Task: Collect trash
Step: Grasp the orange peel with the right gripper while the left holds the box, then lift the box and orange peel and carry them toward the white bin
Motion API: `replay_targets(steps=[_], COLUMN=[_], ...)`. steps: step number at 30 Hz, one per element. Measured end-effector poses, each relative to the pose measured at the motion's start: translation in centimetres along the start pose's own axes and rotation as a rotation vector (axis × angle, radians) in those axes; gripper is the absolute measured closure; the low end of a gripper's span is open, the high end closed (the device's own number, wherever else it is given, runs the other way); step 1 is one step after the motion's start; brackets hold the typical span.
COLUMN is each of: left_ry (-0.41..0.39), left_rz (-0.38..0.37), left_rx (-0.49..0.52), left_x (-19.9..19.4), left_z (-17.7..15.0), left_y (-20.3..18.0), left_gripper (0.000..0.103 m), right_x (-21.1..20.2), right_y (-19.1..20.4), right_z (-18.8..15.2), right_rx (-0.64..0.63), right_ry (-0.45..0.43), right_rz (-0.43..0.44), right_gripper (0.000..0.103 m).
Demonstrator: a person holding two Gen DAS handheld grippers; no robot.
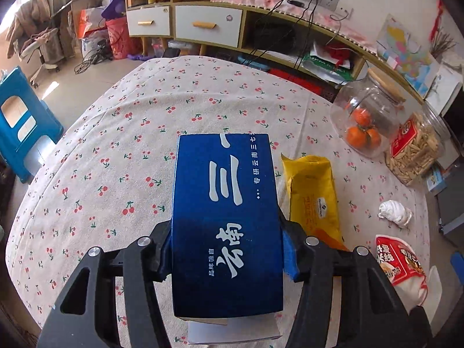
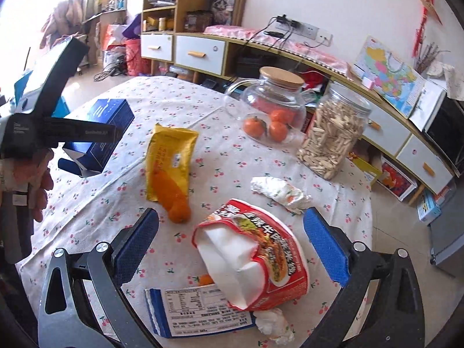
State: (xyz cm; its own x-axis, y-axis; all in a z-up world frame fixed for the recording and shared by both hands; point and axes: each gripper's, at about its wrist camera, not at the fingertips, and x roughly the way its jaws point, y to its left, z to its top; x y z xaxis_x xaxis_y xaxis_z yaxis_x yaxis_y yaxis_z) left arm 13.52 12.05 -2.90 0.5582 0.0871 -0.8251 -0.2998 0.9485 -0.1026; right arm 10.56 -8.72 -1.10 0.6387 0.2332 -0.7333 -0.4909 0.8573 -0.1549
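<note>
My left gripper point(image 1: 227, 249) is shut on a dark blue carton point(image 1: 226, 217), its blue pads pressing both long sides. The right wrist view shows that carton point(image 2: 101, 127) lifted off the cloth at the left, with a hand point(image 2: 37, 179) behind it. My right gripper point(image 2: 232, 223) stands open over a crushed red noodle cup point(image 2: 261, 255), pads apart from it. A yellow snack wrapper point(image 2: 171, 159) with orange peel point(image 2: 177, 203) lies beside the carton. A crumpled tissue point(image 2: 278, 191) and a blue-and-white label wrapper point(image 2: 188, 307) lie near the cup.
A glass jar of oranges point(image 2: 269, 110) and a plastic jar of snacks point(image 2: 333, 136) stand at the far right edge of the cherry-print tablecloth point(image 1: 130, 133). A low cabinet point(image 1: 208, 26) runs along the wall behind. A blue stool point(image 1: 20, 121) stands left of the table.
</note>
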Motion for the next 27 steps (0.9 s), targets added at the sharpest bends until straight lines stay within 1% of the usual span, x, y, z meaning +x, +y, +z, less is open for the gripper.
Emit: replay_targets(steps=[1,2,3,5,6,8,10,12,14,17,18,19,21,23,27], left_ry=[-0.012,-0.026,-0.044,-0.082,-0.092,-0.083,-0.052,-0.039,-0.040,-0.038,-0.035,-0.033,-0.032,-0.029,-0.034], left_rz=[-0.014,-0.022,-0.025,-0.023,-0.023,-0.051,-0.080,-0.078,-0.083,-0.113,-0.127,-0.136,-0.139,-0.143,-0.151], left_rx=[0.009,0.017,0.024,0.033,0.027,-0.008,-0.041,-0.044,-0.040,-0.048,-0.052,-0.054,-0.050,-0.048,-0.039], left_x=[-1.4,-2.7,-4.0,-5.9,-6.3,-6.3,-5.6,-5.0,-4.8,-5.1,-5.2,-5.3,-5.3,-5.2,-5.3], left_z=[-0.5,-1.0,-1.5,-2.6,-3.0,-3.5,-3.6,-3.6,-3.6,-3.6,-3.6,-3.5,-3.5,-3.5,-3.4], left_y=[0.2,0.4,0.7,1.4,1.9,2.9,3.7,3.9,3.9,4.0,4.1,4.0,3.8,3.7,3.4], left_gripper=[0.047,0.047,0.047,0.047,0.047,0.047,0.047,0.047,0.047,0.047,0.047,0.047,0.047,0.047,0.047], right_x=[0.7,1.5,2.4,4.0,4.6,5.6,6.5,7.4,8.2,9.0,9.3,9.5,9.4,9.0,8.0], right_y=[0.7,1.3,1.7,2.5,3.0,4.2,5.2,5.9,6.0,5.5,5.3,5.0,4.4,3.7,2.5], right_z=[0.4,0.8,1.2,1.7,1.9,2.1,2.2,2.3,2.3,2.2,2.1,2.0,1.9,1.9,1.9], right_rx=[-0.025,-0.036,-0.034,-0.022,-0.027,-0.066,-0.113,-0.156,-0.166,-0.135,-0.122,-0.109,-0.066,-0.003,0.066], right_ry=[0.021,0.049,0.083,0.137,0.151,0.171,0.198,0.227,0.258,0.284,0.295,0.302,0.290,0.277,0.235], right_rz=[0.023,0.047,0.076,0.127,0.130,0.119,0.111,0.096,0.089,0.103,0.110,0.110,0.130,0.166,0.165], right_gripper=[0.013,0.020,0.022,0.022,0.022,0.023,0.028,0.044,0.051,0.052,0.062,0.069,0.077,0.080,0.081])
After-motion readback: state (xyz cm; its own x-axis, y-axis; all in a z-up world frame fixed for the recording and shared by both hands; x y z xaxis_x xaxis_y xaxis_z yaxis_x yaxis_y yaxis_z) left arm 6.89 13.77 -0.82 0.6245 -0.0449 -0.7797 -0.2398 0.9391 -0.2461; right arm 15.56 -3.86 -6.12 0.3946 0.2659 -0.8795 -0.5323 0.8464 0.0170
